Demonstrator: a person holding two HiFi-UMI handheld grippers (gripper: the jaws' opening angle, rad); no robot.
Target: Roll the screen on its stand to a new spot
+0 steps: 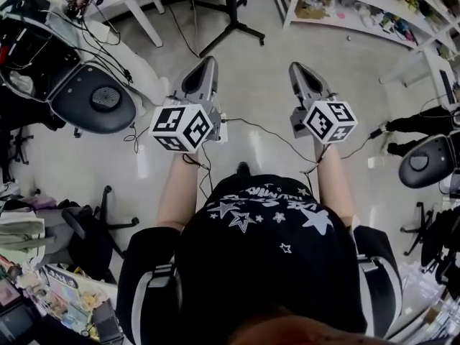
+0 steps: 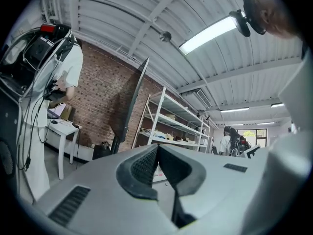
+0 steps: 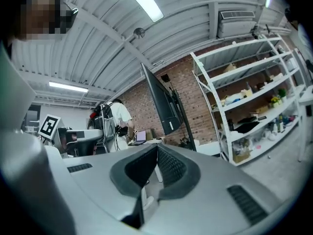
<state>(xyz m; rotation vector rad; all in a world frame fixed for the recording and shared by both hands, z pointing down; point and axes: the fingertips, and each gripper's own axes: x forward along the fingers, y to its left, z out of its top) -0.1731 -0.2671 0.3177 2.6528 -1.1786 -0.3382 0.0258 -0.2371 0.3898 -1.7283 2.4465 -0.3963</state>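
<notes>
The screen's black stand (image 1: 228, 19) rests on the floor at the top of the head view, a stretch ahead of both grippers. The screen (image 2: 131, 106) itself shows nearly edge-on as a tall dark panel in the left gripper view, and as a dark slab on its pole in the right gripper view (image 3: 163, 102). My left gripper (image 1: 208, 63) and right gripper (image 1: 296, 68) are held side by side in the air, pointing toward the stand. The left gripper's (image 2: 156, 150) jaws are shut with nothing between them. The right gripper (image 3: 157, 150) is likewise shut and empty. Neither touches the screen.
A dark office chair (image 1: 93, 100) stands at the left and another chair (image 1: 424, 160) at the right. A white table (image 1: 133, 2) is at the back left, a white shelf unit (image 1: 359, 6) at the back right. Cables (image 1: 273, 136) trail over the floor. A person in white (image 2: 63, 77) stands by the table.
</notes>
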